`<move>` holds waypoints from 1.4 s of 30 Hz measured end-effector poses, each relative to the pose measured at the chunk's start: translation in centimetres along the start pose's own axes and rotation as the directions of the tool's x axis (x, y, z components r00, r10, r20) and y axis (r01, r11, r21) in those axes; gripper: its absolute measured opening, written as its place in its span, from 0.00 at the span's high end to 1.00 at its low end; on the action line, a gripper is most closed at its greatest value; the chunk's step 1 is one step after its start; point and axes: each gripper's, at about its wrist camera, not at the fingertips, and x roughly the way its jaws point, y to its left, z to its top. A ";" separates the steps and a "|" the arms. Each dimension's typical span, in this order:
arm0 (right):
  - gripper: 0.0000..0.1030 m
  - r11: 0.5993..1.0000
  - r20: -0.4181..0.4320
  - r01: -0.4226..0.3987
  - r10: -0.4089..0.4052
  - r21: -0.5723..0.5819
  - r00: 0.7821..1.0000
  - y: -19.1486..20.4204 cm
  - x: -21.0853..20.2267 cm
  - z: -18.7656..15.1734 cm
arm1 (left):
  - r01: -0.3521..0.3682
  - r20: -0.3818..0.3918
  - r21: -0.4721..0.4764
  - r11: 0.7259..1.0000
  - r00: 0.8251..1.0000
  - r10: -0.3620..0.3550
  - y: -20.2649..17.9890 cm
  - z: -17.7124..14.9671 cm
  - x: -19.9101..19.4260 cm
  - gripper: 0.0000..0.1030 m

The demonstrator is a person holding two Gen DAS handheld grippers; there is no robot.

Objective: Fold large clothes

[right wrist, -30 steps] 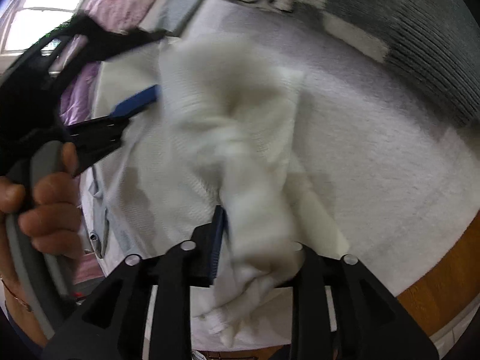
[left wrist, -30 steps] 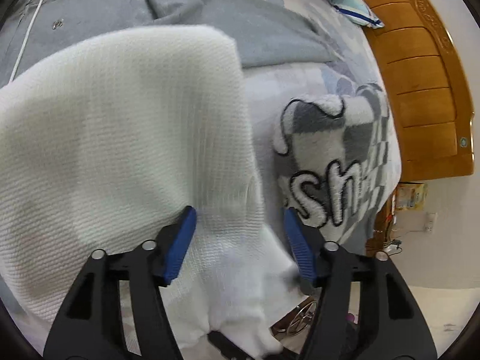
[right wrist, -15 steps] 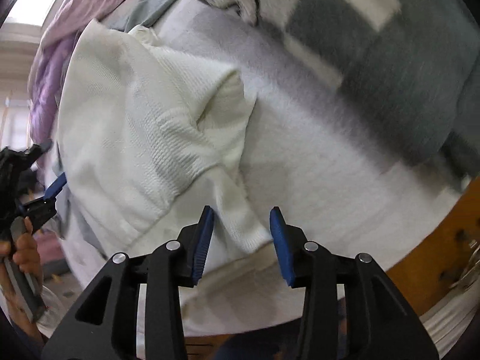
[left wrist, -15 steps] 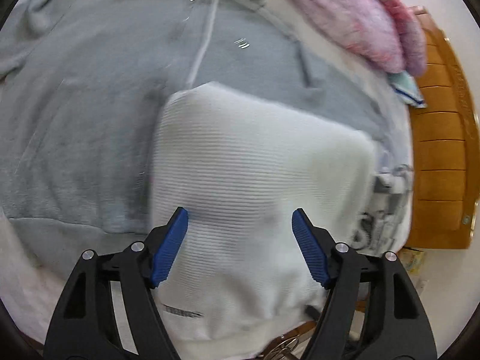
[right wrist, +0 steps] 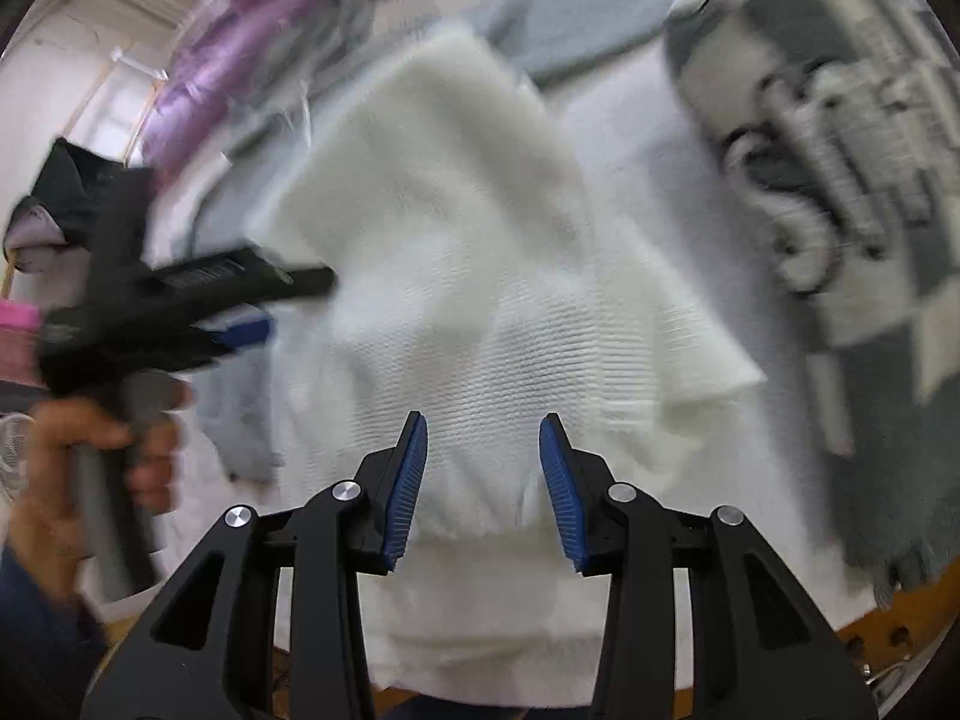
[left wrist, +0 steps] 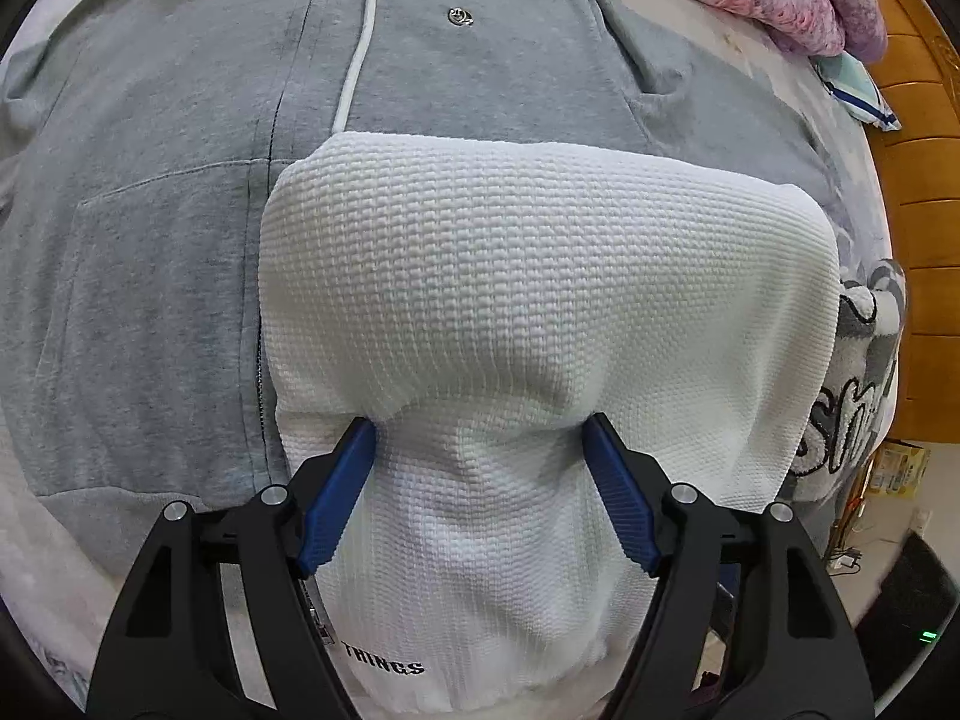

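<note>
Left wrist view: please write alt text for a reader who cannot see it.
A folded white waffle-knit garment lies on a grey zip hoodie spread over a bed. The left gripper points down at it, jaws open astride a bulge of the white cloth.

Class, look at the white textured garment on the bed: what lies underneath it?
The white textured garment lies on a grey zip hoodie, overlapping its zip and white drawstring. The rest of its underside, and any bedding beneath, is covered.
</note>
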 end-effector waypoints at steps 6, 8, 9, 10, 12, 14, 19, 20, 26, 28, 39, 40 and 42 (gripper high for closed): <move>0.73 0.998 -0.088 0.013 -0.007 0.069 0.996 -1.4 2.7 0.3 | 0.192 0.107 -0.129 0.973 0.978 -0.179 2.6 -2.3 -1.9 0.26; 0.73 0.998 -0.116 0.011 -0.004 0.061 0.993 -1.4 2.9 0.8 | 0.233 0.150 -0.184 0.955 0.967 -0.207 4.1 -4.2 -2.9 0.26; 0.73 0.998 -0.123 0.009 -0.001 0.061 0.992 -1.3 3.3 1.1 | 0.256 0.168 -0.207 0.944 0.960 -0.224 4.7 -5.5 -3.4 0.26; 0.73 0.998 -0.130 0.005 0.003 0.063 0.992 -1.2 3.4 1.2 | 0.268 0.173 -0.221 0.938 0.957 -0.233 5.1 -6.5 -3.7 0.26; 0.73 0.998 -0.141 0.002 0.007 0.059 0.990 -1.0 3.8 1.4 | 0.276 0.164 -0.237 0.931 0.956 -0.242 5.8 -9.4 -3.8 0.26; 0.73 0.998 -0.146 0.001 0.007 0.057 0.989 -0.8 3.9 1.2 | 0.264 0.120 -0.248 0.932 0.963 -0.241 6.1 -11.8 -3.1 0.26; 0.73 0.999 -0.137 -0.001 0.008 0.054 0.990 -1.3 3.4 0.8 | 0.302 0.034 -0.304 0.904 0.951 -0.306 5.5 -17.1 0.0 0.26; 0.73 0.999 -0.130 -0.001 0.008 0.054 0.992 -1.2 3.5 0.7 | 0.299 0.029 -0.304 0.905 0.952 -0.305 5.4 -17.7 0.4 0.26; 0.73 0.998 -0.065 0.015 -0.010 0.069 0.998 -1.9 2.7 -2.7 | 0.339 -0.032 -0.388 0.857 0.925 -0.380 6.0 -19.5 4.2 0.23; 0.73 0.996 -0.031 0.023 -0.021 0.084 0.999 -1.6 2.4 -3.3 | 0.358 -0.030 -0.416 0.836 0.913 -0.407 6.5 -19.5 5.0 0.20; 0.41 0.964 0.149 -0.077 0.040 0.254 0.988 -0.5 -3.2 -9.5 | 0.373 -0.142 -0.299 0.878 0.893 -0.428 3.9 -16.5 3.3 0.73; 0.33 0.954 0.163 -0.086 0.040 0.288 0.986 -0.6 -3.9 -10.4 | 0.378 -0.147 -0.293 0.878 0.890 -0.432 3.8 -16.3 2.9 0.74; 0.26 0.903 0.198 -0.136 0.059 0.407 0.979 -1.5 -5.2 -12.9 | 0.414 -0.155 -0.279 0.866 0.871 -0.466 2.8 -15.5 1.4 0.75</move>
